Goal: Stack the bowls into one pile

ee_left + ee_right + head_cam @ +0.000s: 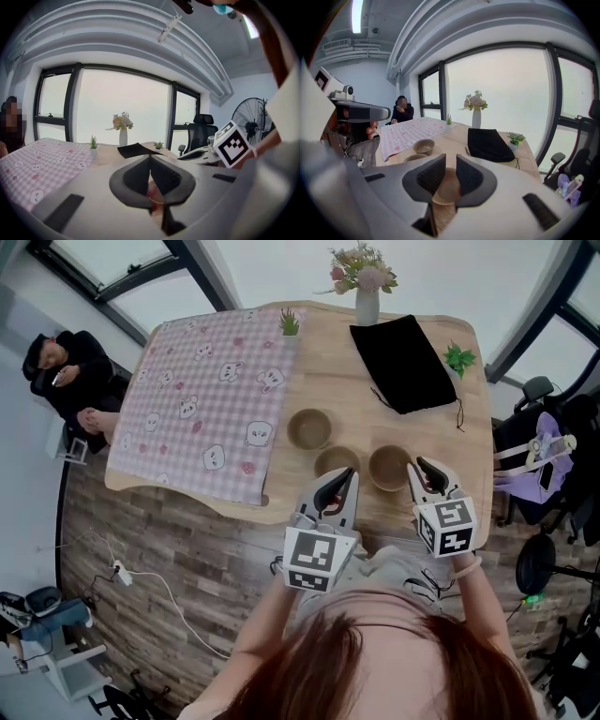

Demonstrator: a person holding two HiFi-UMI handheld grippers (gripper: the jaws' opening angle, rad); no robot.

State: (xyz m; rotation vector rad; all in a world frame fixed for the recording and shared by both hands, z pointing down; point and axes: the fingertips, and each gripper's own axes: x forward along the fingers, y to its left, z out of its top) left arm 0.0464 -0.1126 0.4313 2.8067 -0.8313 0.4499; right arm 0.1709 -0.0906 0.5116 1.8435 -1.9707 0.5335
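Three bowls stand upright on the table, mouths up. The left gripper is closed and empty. The right gripper is open just above one bowl.

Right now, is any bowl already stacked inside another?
No, the three bowls sit singly on the table, none inside another.

Dull tan-brown bowls on a pale wood-grain table. Pink-and-white check with white cartoon animals across the tablecloth; plain black on the pouch. White vase with pink and cream flowers, bright green little plants, streaky grey-brown planks on the floor.
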